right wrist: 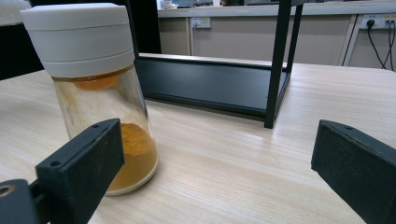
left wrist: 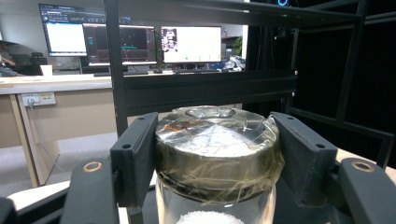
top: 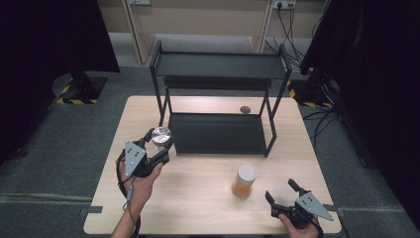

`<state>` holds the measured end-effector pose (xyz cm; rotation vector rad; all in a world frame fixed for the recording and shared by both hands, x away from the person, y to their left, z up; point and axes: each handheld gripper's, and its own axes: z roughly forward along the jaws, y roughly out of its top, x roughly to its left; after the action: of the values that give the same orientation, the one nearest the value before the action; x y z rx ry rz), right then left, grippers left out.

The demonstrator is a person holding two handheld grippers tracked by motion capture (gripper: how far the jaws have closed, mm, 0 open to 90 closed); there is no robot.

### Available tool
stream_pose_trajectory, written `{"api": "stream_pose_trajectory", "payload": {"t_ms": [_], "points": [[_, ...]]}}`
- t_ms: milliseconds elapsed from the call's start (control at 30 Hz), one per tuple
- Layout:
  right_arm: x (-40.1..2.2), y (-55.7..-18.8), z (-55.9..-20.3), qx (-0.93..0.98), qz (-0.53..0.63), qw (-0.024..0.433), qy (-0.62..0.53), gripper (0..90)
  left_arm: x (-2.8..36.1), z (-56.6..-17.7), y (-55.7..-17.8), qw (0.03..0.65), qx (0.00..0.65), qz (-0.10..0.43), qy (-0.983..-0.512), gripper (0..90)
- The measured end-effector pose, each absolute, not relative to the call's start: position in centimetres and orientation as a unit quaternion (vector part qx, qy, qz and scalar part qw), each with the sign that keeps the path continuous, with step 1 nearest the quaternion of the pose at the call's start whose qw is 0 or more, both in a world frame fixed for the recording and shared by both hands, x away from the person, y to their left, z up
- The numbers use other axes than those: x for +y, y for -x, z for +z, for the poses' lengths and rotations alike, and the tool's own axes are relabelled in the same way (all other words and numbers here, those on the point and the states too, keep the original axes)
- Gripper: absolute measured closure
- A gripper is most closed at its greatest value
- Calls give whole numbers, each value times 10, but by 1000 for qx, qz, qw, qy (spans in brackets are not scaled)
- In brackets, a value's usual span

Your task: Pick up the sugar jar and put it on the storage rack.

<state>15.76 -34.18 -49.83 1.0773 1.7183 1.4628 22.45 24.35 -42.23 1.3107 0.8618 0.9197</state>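
Holding the clear glass jar with the silver foil-wrapped lid (left wrist: 217,154), your left claw (top: 159,144) is clamped on it at the lid, one black pad on each side. In the high view this jar is at the left front corner of the black metal two-level rack (top: 218,94), about nine o'clock from the rack's lower tray, and I cannot tell if its base touches the light wooden desk (top: 198,198) or is lifted a little.

I judge that the jar is stiff and rather fragile, because the body looks like glass. It seems not heavy: you can see some white grains (left wrist: 208,217) inside, below the lid. The lid is wrapped in shiny, wrinkled film or tape, so the surface may be slippery under the pads. The lid is a good place to grip, because it is a little wider than the body and gives the pads a firm band; please keep the jar upright so it does not slide out.

Your right claw (top: 284,191) rests at the near right edge of the desk with its jaws well apart and nothing between them. The second glass jar with a white cap and orange powder (right wrist: 100,93) stands upright on the desk, near it at about ten o'clock, not touching the pads.
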Motion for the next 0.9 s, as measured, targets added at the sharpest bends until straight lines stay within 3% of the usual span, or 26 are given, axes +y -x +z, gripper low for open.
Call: {"api": "stream_pose_trajectory", "payload": {"t_ms": [900], "points": [[-341, -158, -498, 654, 554, 316, -407, 30, 241, -397, -235, 622, 368, 410, -556, 351]]}}
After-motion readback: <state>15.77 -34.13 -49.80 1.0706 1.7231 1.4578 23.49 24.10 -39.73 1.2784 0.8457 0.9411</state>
